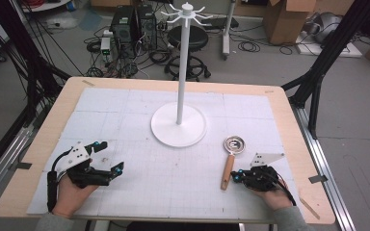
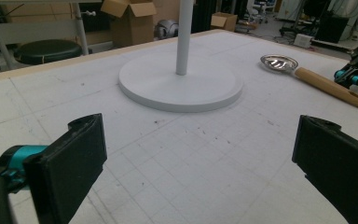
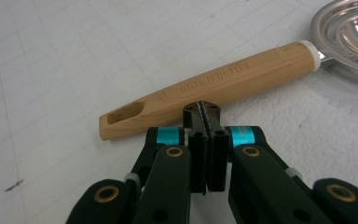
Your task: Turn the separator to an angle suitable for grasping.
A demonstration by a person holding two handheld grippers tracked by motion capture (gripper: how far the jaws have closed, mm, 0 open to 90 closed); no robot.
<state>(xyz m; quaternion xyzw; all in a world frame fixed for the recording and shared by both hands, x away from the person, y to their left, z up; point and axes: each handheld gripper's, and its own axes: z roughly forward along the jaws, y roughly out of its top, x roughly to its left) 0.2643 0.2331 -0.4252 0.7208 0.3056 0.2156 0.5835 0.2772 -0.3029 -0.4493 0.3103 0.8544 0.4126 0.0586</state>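
Table covered with a white gridded mat (image 1: 173, 178). A white stand (image 1: 178, 122), round base and tall pole with hooks at the top, stood near the middle of the mat.

A strainer spoon (image 1: 231, 161) with a metal bowl and wooden handle lay flat on the mat, right of the stand's base and apart from it. Bowl pointed away from the person, handle end toward the near edge. Handle stamped "KITCHEN TOOL", with a slot near its tip, as read in the right gripper view.

Left gripper (image 1: 109, 157) was held in the person's left hand (image 1: 72, 192) at the near left of the mat. Jaws stood wide apart, nothing between them; in the left gripper view they framed bare mat, with the stand base and the spoon beyond.

Right gripper (image 1: 234, 176) was held in the person's right hand (image 1: 272, 196) at the near right. Jaws were pressed together with nothing between them. Tips sat just beside the middle of the wooden handle (image 3: 214, 86), on its near side; contact with the handle could not be determined.
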